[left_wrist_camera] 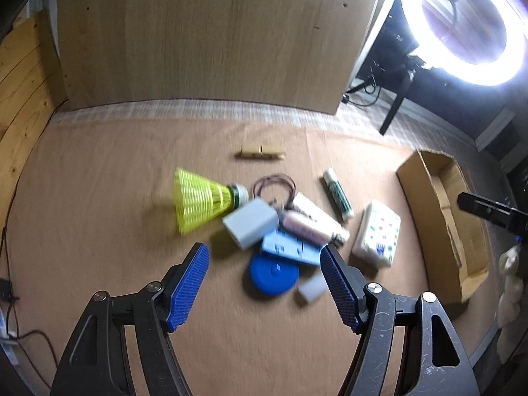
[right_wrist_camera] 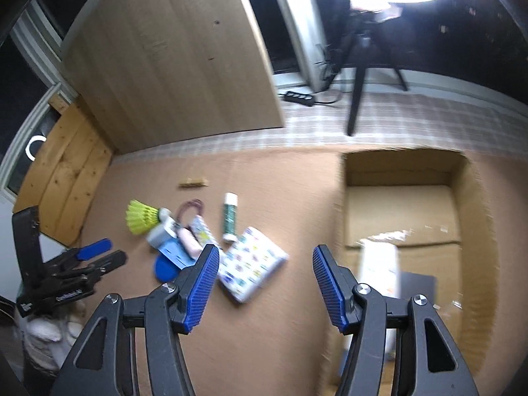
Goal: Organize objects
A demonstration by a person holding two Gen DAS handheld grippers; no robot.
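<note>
On the brown tabletop point(left_wrist_camera: 99, 231) a small heap of objects lies left of one open cardboard box point(right_wrist_camera: 462, 198). One yellow shuttlecock point(left_wrist_camera: 198, 203) lies on its side, long axis running left to right, cork toward the heap and skirt away from it. One glue stick point(left_wrist_camera: 338, 194) lies apart, pointing away from the camera and slightly leftward. One patterned tissue pack point(left_wrist_camera: 378, 234) lies flat between heap and box. Single items crowd the heap: a grey adapter point(left_wrist_camera: 250, 227), a blue disc point(left_wrist_camera: 270, 274), a blue flat piece point(left_wrist_camera: 290, 247), a pink roll point(left_wrist_camera: 305, 227), though blur may hide more. One wooden clothespin point(left_wrist_camera: 260, 155) lies crosswise beyond. The left gripper point(left_wrist_camera: 264, 254) hangs over the heap, jaws apart, empty. The right gripper point(right_wrist_camera: 265, 257) stands beside the box, jaws parted, nothing between them.
</note>
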